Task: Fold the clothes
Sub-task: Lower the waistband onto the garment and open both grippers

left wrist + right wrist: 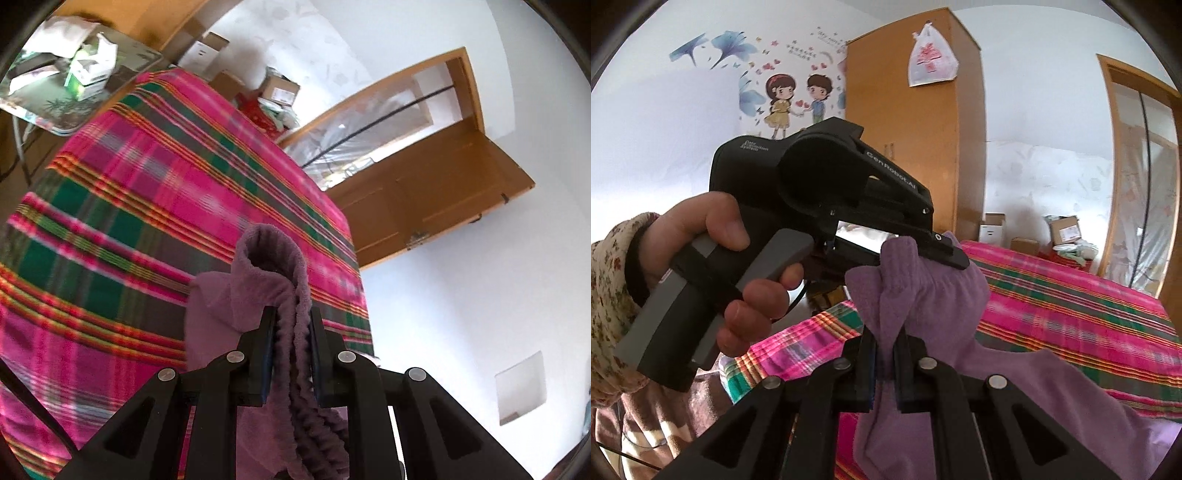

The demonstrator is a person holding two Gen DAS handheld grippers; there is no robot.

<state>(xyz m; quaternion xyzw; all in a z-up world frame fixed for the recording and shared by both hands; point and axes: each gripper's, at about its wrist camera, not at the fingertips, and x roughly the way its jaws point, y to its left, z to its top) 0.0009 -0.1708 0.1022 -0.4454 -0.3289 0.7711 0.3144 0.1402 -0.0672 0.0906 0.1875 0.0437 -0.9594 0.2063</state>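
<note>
While both grippers pinch it, the purple garment [923, 295] hangs lifted above the plaid-covered bed [129, 184].

Left gripper [292, 321] has its jaws nearly closed on a ribbed, bunched edge of the cloth. Right gripper [885, 343] is likewise clamped on a fold, close beside the left one, whose handle sits in the person's hand [720, 266]; the rest drapes down toward the bedspread.
</note>
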